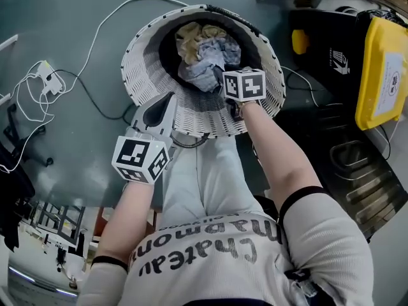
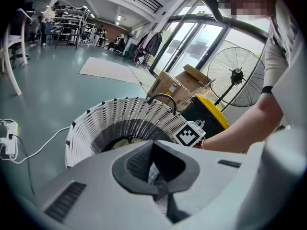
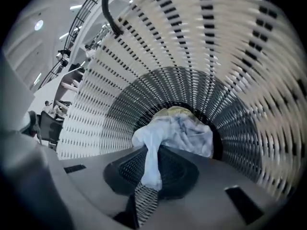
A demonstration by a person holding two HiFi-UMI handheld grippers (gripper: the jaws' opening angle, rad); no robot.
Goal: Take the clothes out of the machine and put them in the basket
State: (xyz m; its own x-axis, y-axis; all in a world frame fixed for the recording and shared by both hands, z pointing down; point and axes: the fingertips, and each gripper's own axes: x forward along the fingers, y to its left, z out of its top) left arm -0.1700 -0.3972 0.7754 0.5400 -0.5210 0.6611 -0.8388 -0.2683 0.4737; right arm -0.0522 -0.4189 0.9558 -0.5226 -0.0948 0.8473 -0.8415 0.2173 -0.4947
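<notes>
At 6 o'clock in the head view the person's shirt point(image 1: 210, 247) fills the foreground, both forearms reaching toward 12. The left tool point(image 2: 156, 169) sits just short of the basket's near rim at about 10 o'clock from the shirt. Its jaws are drawn together with nothing caught between them, and its marker cube point(image 1: 141, 158) faces up.

Further on, the right tool point(image 3: 148, 174) is inside the white woven basket point(image 1: 146, 69). Its jaws are pinched on a strip of the pale blue-white cloth point(image 3: 180, 131), whose bulk lies at the basket's bottom.

A beige garment point(image 1: 191, 37) lies under and beyond that cloth, toward 12 o'clock. The basket stands on the grey floor point(image 1: 76, 18). White cables point(image 1: 95, 40) trail off at 10 o'clock, and a yellow bin point(image 1: 382, 69) stands at 2 o'clock.
</notes>
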